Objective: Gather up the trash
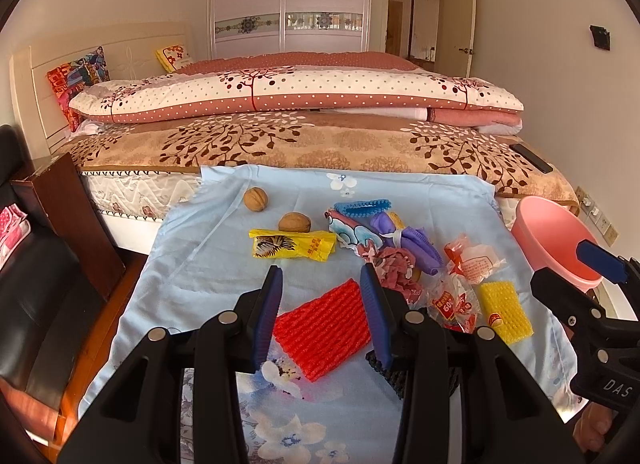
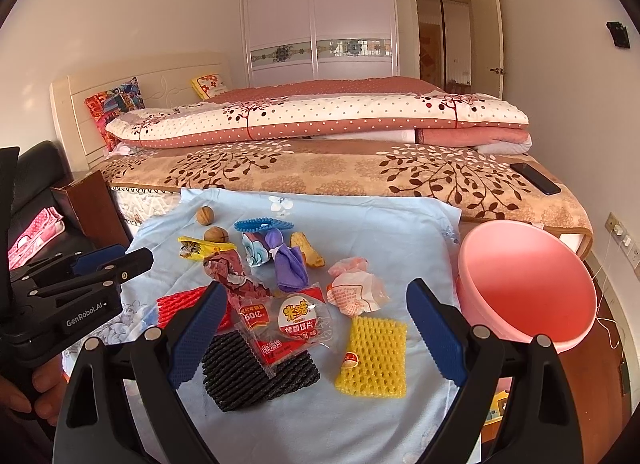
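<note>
The light blue cloth (image 2: 380, 224) covers the table and lies under both grippers. The pink bucket (image 2: 524, 284) stands to the right of the right gripper (image 2: 316, 328), just beyond its right jaw, and its mouth is tilted toward the cloth.

The left gripper (image 1: 320, 304) has its jaws spread, and nothing is pressed between them. The red foam net (image 1: 324, 328) lies flat on the cloth below the gap of these jaws; the pads do not touch it. The right gripper also has its jaws spread wide, with nothing pinched.

The black foam net (image 2: 256, 372) lies between the right jaws, close to the left one. The yellow foam net (image 2: 372, 356) lies between them too, closer to the right one. A clear snack wrapper (image 2: 292, 324) rests partly on the black net.

Ahead of the right jaws are an orange and white wrapper (image 2: 356, 288), a purple cloth (image 2: 290, 264) and a blue comb-like piece (image 2: 262, 224). Ahead of the left jaws lies a yellow wrapper (image 1: 292, 246), and beyond it two walnuts (image 1: 255, 199), set apart from each other.
</note>
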Action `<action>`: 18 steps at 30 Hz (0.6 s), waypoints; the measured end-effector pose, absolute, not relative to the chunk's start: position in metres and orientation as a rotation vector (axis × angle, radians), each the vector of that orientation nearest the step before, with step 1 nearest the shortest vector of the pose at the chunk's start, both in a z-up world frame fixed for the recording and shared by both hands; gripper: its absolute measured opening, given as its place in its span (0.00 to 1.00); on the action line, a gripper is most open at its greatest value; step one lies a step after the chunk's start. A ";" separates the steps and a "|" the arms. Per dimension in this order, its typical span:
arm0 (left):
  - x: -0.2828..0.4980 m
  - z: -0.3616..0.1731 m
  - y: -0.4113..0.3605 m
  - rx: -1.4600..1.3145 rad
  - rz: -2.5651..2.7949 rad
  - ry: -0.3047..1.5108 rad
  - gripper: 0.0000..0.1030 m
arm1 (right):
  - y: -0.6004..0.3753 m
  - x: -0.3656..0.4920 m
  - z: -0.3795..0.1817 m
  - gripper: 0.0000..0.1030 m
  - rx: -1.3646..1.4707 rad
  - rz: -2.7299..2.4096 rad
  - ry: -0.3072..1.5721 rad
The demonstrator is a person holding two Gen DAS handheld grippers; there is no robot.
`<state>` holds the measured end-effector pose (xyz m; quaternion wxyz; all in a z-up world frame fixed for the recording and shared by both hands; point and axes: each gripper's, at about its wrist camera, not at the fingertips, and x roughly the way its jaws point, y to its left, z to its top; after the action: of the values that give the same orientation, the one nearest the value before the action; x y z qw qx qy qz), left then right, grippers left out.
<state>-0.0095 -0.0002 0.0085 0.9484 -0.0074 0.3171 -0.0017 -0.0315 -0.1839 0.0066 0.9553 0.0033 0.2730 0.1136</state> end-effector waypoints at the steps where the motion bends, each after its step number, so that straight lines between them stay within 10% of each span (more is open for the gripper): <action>1: -0.010 0.009 0.000 -0.014 -0.004 0.644 0.40 | -0.184 -0.032 0.007 0.87 0.007 0.229 0.552; 18: -0.010 0.006 0.000 -0.029 -0.029 0.678 0.40 | -0.186 -0.033 0.008 0.87 0.008 0.225 0.550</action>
<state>-0.0096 -0.0005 0.0061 0.9429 -0.0140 0.3326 -0.0145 -0.0326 -0.1860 0.0080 0.9562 0.0039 0.2709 0.1110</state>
